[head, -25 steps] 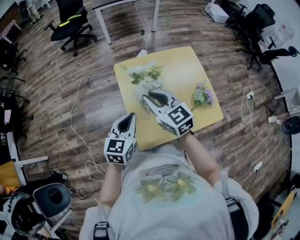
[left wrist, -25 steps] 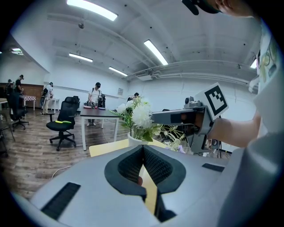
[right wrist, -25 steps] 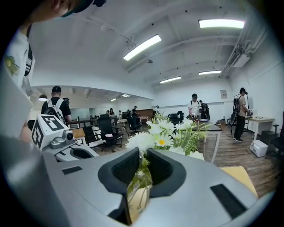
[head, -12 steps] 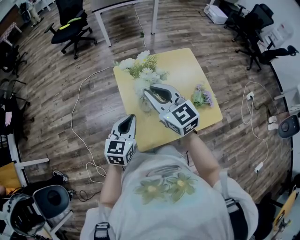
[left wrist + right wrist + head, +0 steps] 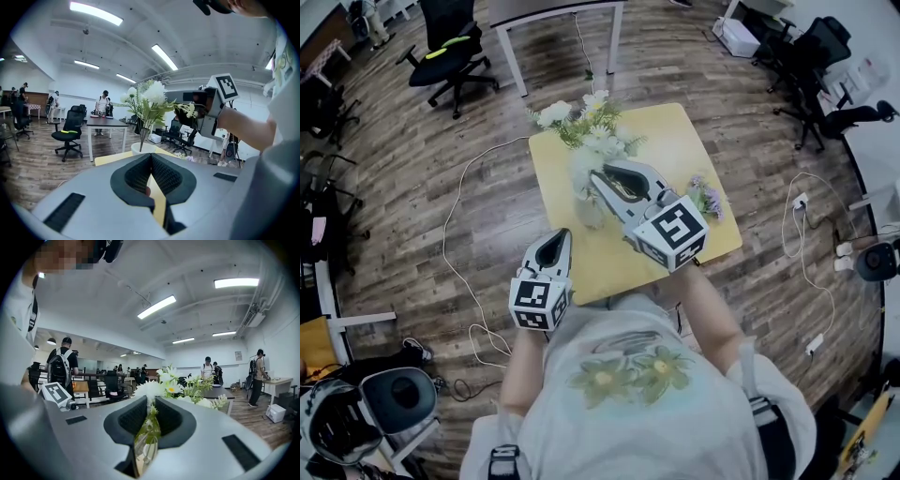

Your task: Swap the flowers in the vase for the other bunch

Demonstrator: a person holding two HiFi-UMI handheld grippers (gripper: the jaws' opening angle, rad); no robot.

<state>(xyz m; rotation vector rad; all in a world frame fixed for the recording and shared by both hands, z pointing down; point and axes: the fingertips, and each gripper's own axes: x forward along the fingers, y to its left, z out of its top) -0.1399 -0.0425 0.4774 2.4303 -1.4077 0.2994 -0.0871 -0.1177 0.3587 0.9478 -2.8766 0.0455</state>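
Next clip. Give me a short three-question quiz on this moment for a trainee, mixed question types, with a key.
1. True or false: the purple flower bunch stands in the white vase.
2. Multiple choice: the right gripper is shut on A) the purple flower bunch, B) the white flower bunch, C) nothing.
3. Fill in: the left gripper, jaws together, holds ____.

Key
1. False: it lies on the yellow table, to the right of the vase in the head view.
2. B: the stems sit between its jaws.
3. Nothing.
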